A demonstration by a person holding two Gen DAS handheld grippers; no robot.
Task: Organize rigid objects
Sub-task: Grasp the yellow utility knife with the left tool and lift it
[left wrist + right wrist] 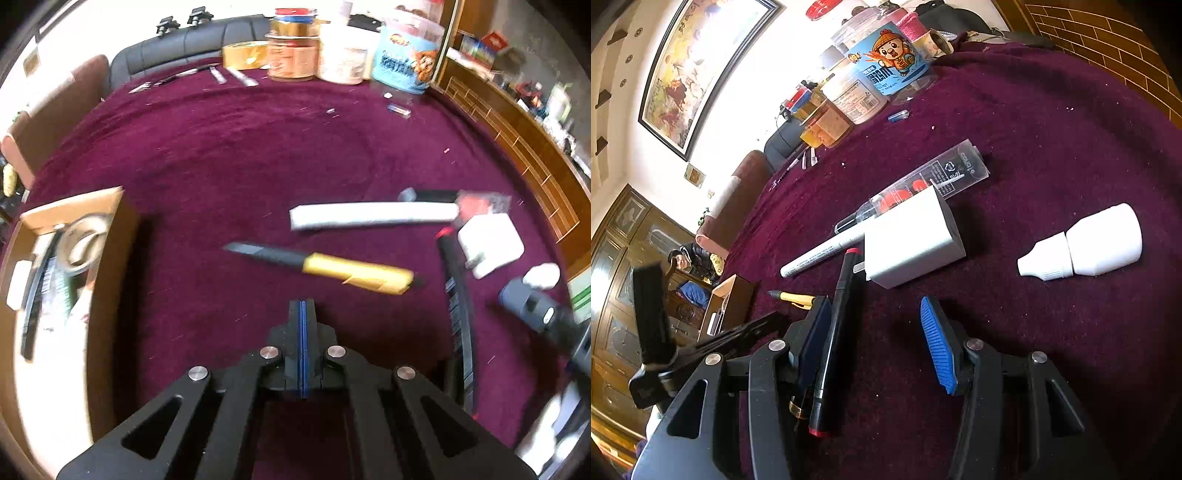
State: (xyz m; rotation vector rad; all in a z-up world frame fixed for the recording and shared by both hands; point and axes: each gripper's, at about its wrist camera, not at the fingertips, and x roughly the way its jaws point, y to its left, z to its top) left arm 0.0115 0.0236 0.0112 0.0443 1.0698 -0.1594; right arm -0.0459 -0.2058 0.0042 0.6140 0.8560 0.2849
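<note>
- The left gripper (pixel 303 314) is clenched tight with nothing in it. Its two blue pads touch each other.
- It points down at the bare red cloth (pixel 221 155).
- Just past its tips lies the yellow pen (pixel 354 273). The pen lies sideways across the way the left gripper points, dark tip to the left, yellow end to the right. It is near but not touching.
- So the left hand is the closer one to this pen. It would have to open up first, and the pen's thin sides already face the two fingers, so little turning looks needed.
- Off to the left sits the box (pixel 74 229) with a tape roll (pixel 83 242) and other things in it. That looks like the place where things go.
- The right gripper (pixel 879 343) is part open. The black marker (pixel 834 332) lies against its left pad (pixel 814 343), running almost the same way the fingers point. The other pad is apart from the marker, so the marker is not squeezed.
- A little farther lie the white charger (pixel 912 240) and the white pen (pixel 827 251).
- Off to the right lies the small white bottle (pixel 1100 247).
- Far back stand the jars (pixel 886 70).
</note>
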